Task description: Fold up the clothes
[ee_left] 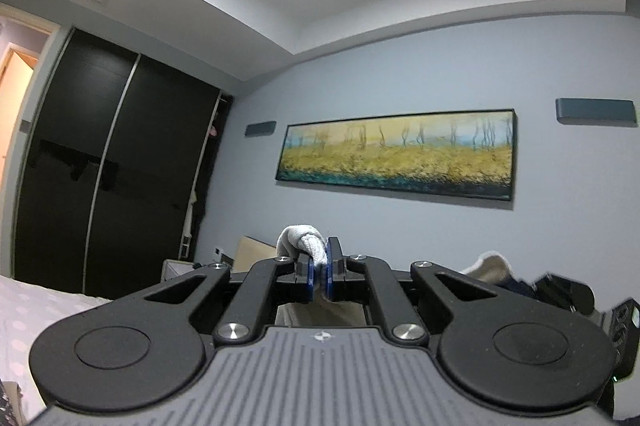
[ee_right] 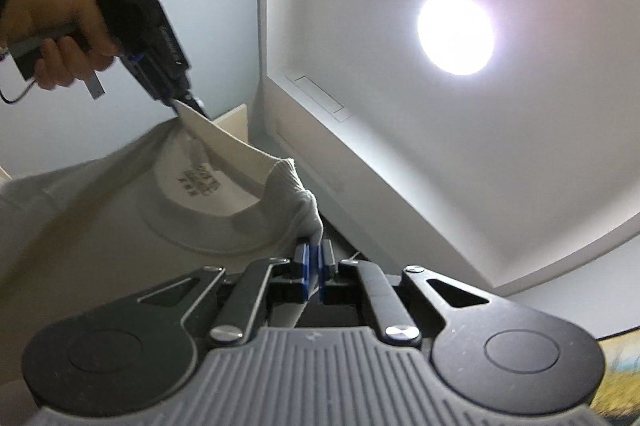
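- A pale grey-white sweatshirt (ee_right: 100, 210) is seen held up in the air, its ribbed neckline open and a printed label visible inside the collar.
- It is stretched between the two tools: one shoulder at each.
- The left gripper (ee_right: 188, 106) is clamped on one shoulder edge.
- The right gripper (ee_right: 314, 268) is closed on the ribbed fabric beside the collar.

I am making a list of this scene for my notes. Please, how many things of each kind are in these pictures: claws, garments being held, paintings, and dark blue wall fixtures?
Claws: 2 (left claw, right claw)
Garments held: 1 (white sweatshirt, gripped by both claws)
Paintings: 1 (landscape painting)
Dark blue wall fixtures: 2 (left fixture, right fixture)
Total: 6
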`<action>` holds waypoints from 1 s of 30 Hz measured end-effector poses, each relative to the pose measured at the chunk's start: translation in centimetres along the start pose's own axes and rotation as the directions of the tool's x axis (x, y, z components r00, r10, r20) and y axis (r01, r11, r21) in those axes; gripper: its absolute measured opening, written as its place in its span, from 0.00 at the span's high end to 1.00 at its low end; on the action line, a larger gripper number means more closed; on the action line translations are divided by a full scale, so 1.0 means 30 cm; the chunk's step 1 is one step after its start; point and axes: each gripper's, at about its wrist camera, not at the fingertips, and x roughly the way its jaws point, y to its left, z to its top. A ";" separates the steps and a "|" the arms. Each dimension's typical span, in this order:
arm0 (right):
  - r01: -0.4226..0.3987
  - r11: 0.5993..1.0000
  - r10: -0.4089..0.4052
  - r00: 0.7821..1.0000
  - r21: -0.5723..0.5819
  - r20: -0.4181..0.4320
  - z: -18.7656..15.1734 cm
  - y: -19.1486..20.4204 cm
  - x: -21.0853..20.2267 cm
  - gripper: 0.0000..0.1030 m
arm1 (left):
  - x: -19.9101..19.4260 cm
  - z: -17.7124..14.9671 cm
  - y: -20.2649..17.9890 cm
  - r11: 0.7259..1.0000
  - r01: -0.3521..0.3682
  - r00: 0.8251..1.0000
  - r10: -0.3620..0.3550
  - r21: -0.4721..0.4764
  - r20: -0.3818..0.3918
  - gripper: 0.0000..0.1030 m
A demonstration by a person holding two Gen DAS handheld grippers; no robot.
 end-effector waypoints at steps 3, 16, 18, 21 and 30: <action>0.001 1.000 0.000 1.000 0.013 -0.027 -0.032 -0.015 0.035 1.00 | 0.091 -0.095 0.062 0.999 -0.029 0.995 0.025 -0.042 -0.096 0.96; -0.483 0.727 0.664 0.676 0.488 -0.320 -0.565 0.550 0.231 0.99 | 0.481 -0.625 0.414 0.951 -0.245 0.876 0.134 -0.188 -0.463 0.97; -0.499 0.669 0.727 0.593 0.550 -0.346 -0.645 0.672 0.210 0.95 | 0.540 -0.733 0.487 0.935 -0.292 0.847 0.154 -0.203 -0.509 0.97; -0.494 0.560 0.821 0.436 0.665 -0.368 -0.729 0.878 0.180 0.87 | 0.627 -0.895 0.597 0.905 -0.364 0.798 0.180 -0.221 -0.575 0.97; -0.509 0.600 0.800 0.393 0.617 -0.453 -0.709 1.357 0.022 0.40 | 0.671 -1.070 0.749 0.861 -0.417 0.771 0.164 -0.292 -0.615 0.97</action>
